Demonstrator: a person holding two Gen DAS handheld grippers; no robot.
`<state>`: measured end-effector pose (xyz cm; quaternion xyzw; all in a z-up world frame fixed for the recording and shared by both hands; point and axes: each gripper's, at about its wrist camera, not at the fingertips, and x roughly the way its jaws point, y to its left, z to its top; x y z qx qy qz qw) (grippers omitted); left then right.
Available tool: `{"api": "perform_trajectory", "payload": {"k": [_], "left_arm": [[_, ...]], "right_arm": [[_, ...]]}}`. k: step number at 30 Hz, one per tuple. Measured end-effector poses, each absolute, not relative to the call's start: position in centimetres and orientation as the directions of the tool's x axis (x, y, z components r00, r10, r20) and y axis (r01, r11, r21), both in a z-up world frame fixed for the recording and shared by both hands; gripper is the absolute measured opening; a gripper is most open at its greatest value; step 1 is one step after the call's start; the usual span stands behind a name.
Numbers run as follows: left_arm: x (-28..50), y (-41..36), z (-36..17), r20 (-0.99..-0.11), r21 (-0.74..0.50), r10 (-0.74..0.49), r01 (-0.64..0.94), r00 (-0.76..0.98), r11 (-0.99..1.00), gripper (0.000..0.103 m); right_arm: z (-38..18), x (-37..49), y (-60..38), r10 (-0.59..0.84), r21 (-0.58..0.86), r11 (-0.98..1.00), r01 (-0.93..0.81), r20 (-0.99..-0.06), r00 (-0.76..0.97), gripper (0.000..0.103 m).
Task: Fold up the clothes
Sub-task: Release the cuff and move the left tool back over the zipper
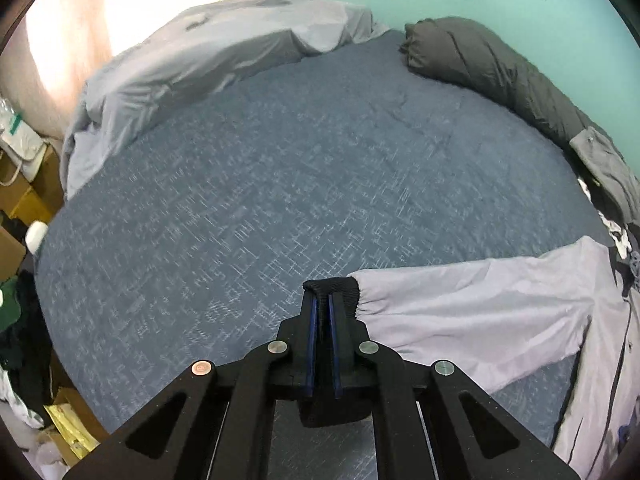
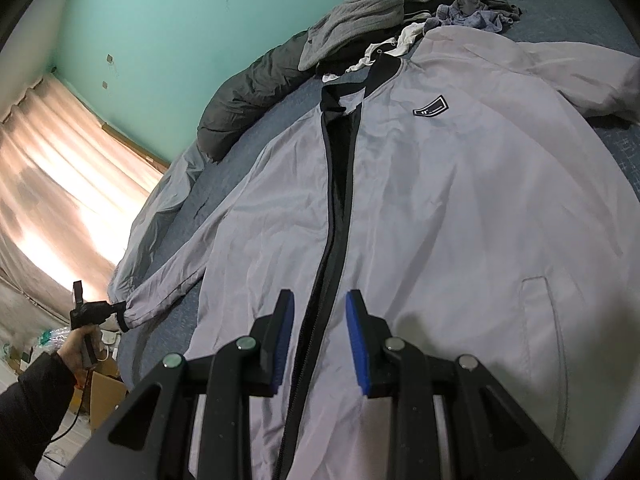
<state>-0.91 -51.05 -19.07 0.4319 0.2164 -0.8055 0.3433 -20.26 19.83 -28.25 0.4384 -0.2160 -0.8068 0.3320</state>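
Fingers of the left gripper (image 1: pixel 323 300) are pinched together on the black knit cuff (image 1: pixel 334 294) of the jacket's sleeve (image 1: pixel 460 316), while those of the right gripper (image 2: pixel 320 312) stand apart, holding nothing, poised just above the zipper (image 2: pixel 320 280) near the hem. Spread face up on the blue bed cover (image 1: pixel 260 200), the grey jacket (image 2: pixel 440 200) has its long axis running from the hem, nearest the right wrist camera, up to the black collar (image 2: pixel 340 92), which points toward the heap of other clothes (image 2: pixel 380 8) and the green wall (image 2: pixel 180 20). In the right wrist view the held sleeve stretches out sideways from the body toward the edge of the bed, roughly square to that axis, drawn nearly straight. The step in hand looks like the first sleeve fold: the cuff is secured but not yet carried across. Next, I judge, the left gripper should lift the cuff a little and sweep it inward over the chest, laying the sleeve flat across the front, while the right gripper presses or pins the body near the zipper so it does not drag along. A dark rolled quilt (image 1: pixel 480 64) lies along the wall, well apart from the work.
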Motion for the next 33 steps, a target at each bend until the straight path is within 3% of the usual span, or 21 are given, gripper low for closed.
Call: {"api": "perform_trajectory", "payload": {"k": [4, 8, 11, 14, 18, 25, 33], "left_arm": [[-0.9, -51.4, -20.4, -0.873, -0.047, -0.346, 0.765, -0.344, -0.642, 0.008], [-0.7, -51.5, -21.4, -0.894, -0.04, -0.329, 0.787, -0.303, -0.615, 0.017], [-1.1, -49.5, -19.5, -0.866, -0.024, -0.372, 0.771, -0.334, -0.637, 0.028], [-3.0, -46.7, -17.8, -0.849, -0.023, -0.364, 0.716, -0.382, -0.698, 0.032], [-8.2, -41.1, -17.4, -0.864, -0.115, -0.204, 0.575, -0.461, -0.81, 0.037], [-20.5, -26.6, -19.7, -0.872, -0.161, 0.01, 0.267, -0.49, -0.95, 0.037], [-32.0, -14.1, -23.0, -0.878, -0.169, 0.111, 0.085, -0.465, -0.982, 0.037]], "right_arm": [[-28.2, -20.4, 19.7, -0.724, 0.639, -0.687, 0.347, -0.564, -0.397, 0.026], [-28.1, -20.3, 19.7, -0.728, 0.639, -0.683, 0.353, -0.561, -0.393, 0.026], [-28.0, -20.4, 19.8, -0.733, 0.647, -0.678, 0.35, -0.554, -0.396, 0.026], [-27.7, -20.4, 20.0, -0.736, 0.652, -0.673, 0.349, -0.546, -0.399, 0.026], [-27.0, -20.9, 21.1, -0.727, 0.644, -0.682, 0.347, -0.547, -0.415, 0.026], [-25.8, -21.8, 22.9, -0.709, 0.629, -0.699, 0.341, -0.549, -0.443, 0.027], [-25.8, -23.3, 26.3, -0.68, 0.618, -0.722, 0.311, -0.553, -0.481, 0.033]]}}
